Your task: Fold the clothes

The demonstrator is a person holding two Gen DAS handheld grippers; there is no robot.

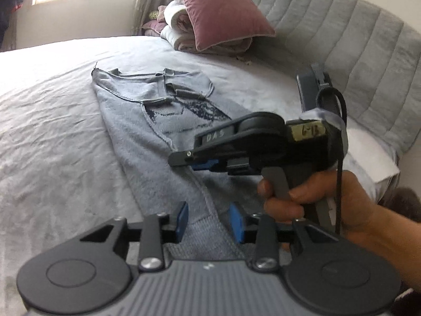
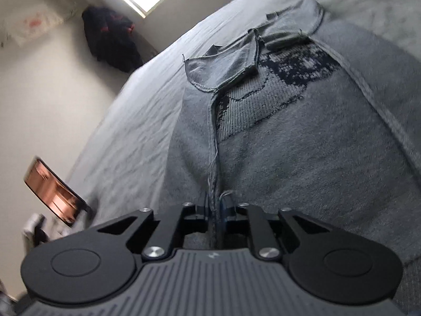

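A grey knitted sweater (image 1: 158,121) is seen spread lengthwise across the middle of the left wrist frame, on the bed (image 1: 52,131), with its sleeves already laid inward over the dark pattern near the collar at the upper centre.

The right hand-held gripper (image 2: 216,210) is clenched on a raised seam edge of the sweater at the lower centre of its own view; the fabric is pinched between the blue pads. The left hand-held gripper (image 1: 209,222) is held released at the bottom centre of its view, its pads standing apart on either side of the ribbed hem, which lies between them but is not gripped.

The step in hand is judged to be a fold made from the hem end. For it to be done well, the hem should be clamped by the left hand-held gripper level with the right one, so that both corners are lifted evenly. The edge should be kept taut between the two grips, and the tucked sleeves should not be dragged loose.
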